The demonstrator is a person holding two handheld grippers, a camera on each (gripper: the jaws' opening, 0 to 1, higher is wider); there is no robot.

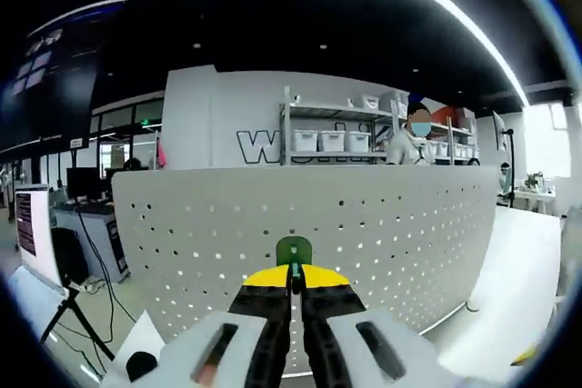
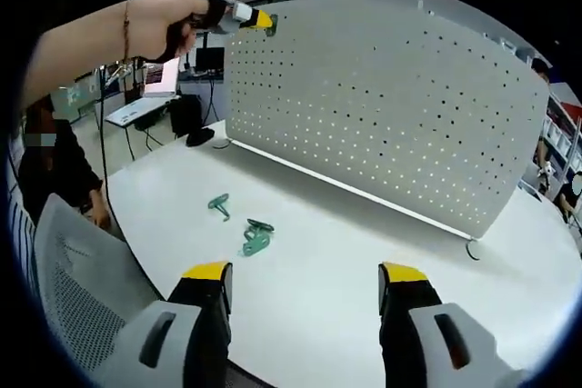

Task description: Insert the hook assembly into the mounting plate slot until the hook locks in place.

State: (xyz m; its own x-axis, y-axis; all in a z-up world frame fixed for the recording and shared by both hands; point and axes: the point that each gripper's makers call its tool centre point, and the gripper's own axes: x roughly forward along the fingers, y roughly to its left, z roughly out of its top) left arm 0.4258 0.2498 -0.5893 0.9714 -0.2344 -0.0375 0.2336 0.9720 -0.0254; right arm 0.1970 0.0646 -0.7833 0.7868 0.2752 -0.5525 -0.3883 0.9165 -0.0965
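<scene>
Pinching green hook (image 1: 294, 250) against pegboard (image 1: 382, 233), left jaws clamped; right jaws apart.

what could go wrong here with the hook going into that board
The left tool pinches just the edge of the green hook, so it could twist or slip when pushed at the pegboard. The board's holes are small and close together, so it may miss. The right tool hangs open, away from the board, not steadying it.
</scene>
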